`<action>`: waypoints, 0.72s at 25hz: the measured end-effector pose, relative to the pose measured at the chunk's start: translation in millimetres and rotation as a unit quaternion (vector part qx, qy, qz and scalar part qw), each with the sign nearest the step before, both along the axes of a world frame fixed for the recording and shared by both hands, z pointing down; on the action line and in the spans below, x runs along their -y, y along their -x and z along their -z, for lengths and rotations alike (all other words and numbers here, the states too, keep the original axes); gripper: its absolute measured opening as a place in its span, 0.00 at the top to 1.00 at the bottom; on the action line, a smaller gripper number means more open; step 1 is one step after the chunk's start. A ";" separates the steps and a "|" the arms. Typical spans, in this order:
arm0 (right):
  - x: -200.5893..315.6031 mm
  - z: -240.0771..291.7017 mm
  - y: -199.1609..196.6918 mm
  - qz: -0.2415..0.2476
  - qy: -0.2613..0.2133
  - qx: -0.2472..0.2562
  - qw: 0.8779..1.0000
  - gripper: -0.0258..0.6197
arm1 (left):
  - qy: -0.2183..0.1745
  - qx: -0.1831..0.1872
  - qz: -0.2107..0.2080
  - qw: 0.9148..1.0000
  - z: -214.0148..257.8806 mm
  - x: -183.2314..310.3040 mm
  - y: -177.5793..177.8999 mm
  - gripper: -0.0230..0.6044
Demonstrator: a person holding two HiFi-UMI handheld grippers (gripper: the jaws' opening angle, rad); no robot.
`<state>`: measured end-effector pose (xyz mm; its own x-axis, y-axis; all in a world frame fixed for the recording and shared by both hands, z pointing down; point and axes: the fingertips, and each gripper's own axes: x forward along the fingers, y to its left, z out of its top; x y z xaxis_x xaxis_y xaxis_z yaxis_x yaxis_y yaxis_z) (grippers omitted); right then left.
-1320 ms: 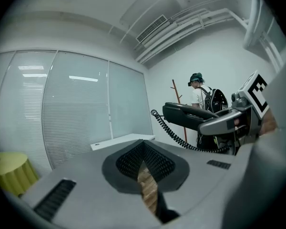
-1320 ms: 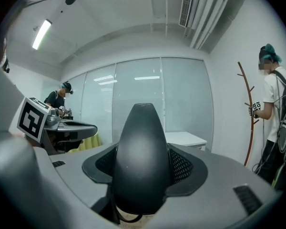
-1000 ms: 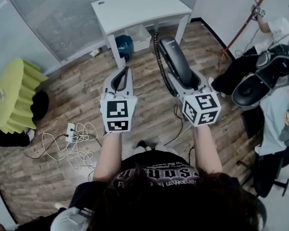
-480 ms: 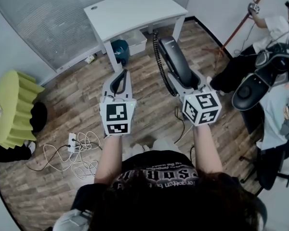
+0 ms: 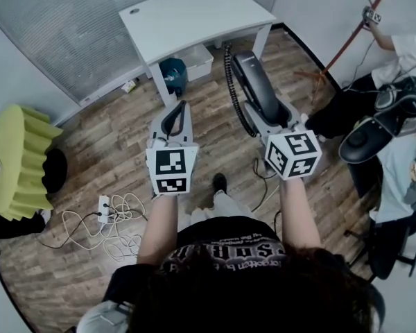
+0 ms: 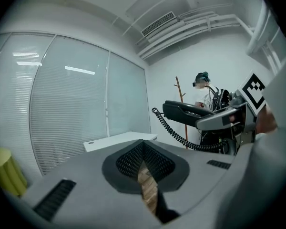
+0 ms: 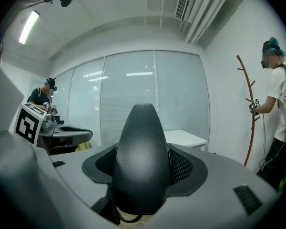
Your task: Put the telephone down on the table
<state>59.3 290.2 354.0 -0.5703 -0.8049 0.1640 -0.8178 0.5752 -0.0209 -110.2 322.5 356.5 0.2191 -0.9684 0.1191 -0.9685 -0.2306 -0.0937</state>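
Carrying step. Right gripper (image 5: 261, 112) clamps the telephone (image 5: 254, 85) in the air, over the floor, short of the counter (image 5: 194, 12); left gripper (image 5: 175, 114) is closed and empty. The next move probably calls for reaching forward, lowering and releasing.

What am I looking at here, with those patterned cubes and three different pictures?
There is no robot here. A person holds a two-jaw gripper in each hand, and the patterned cubes are part of those grippers. One picture comes from a camera on the person's head, looking down. The other two cameras ride on the grippers and look along their jaws. The right gripper is clamped on a black telephone handset, with a coiled cord hanging from it. The left gripper is shut and empty. Ahead stands a white table; the handset is not yet on it.
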 end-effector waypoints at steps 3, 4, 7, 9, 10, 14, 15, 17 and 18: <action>27.9 -4.0 2.8 0.005 0.002 0.003 1.000 0.52 | 0.000 0.003 0.004 1.000 -0.6 27.2 2.8 0.96; 37.5 -5.3 3.5 0.006 0.003 0.004 1.000 0.52 | -0.001 0.004 0.005 1.000 -0.3 36.6 3.4 0.96; 68.4 -7.7 2.8 0.009 0.006 0.006 1.000 0.52 | -0.001 0.011 0.008 1.000 1.4 65.3 2.9 0.96; 88.3 -9.3 1.5 0.011 0.008 0.005 1.000 0.52 | 0.001 0.015 0.010 1.000 1.5 83.9 2.0 0.96; 98.0 -9.8 1.2 0.013 0.009 0.003 1.000 0.52 | 0.003 0.015 0.011 1.000 1.5 93.3 2.4 0.96; 135.4 -8.2 0.5 0.017 0.010 -0.004 1.000 0.52 | 0.004 0.017 0.012 1.000 5.1 130.5 1.9 0.96; 145.0 -8.0 -0.9 0.017 0.010 -0.004 1.000 0.52 | 0.004 0.017 0.012 1.000 6.5 140.3 0.7 0.96; 165.2 -7.3 -4.2 0.017 0.010 -0.003 1.000 0.52 | 0.000 0.018 0.012 1.000 9.9 161.0 -2.3 0.96; 175.1 -6.5 -6.0 0.018 0.009 -0.004 1.000 0.52 | -0.002 0.019 0.013 1.000 11.8 171.4 -4.0 0.96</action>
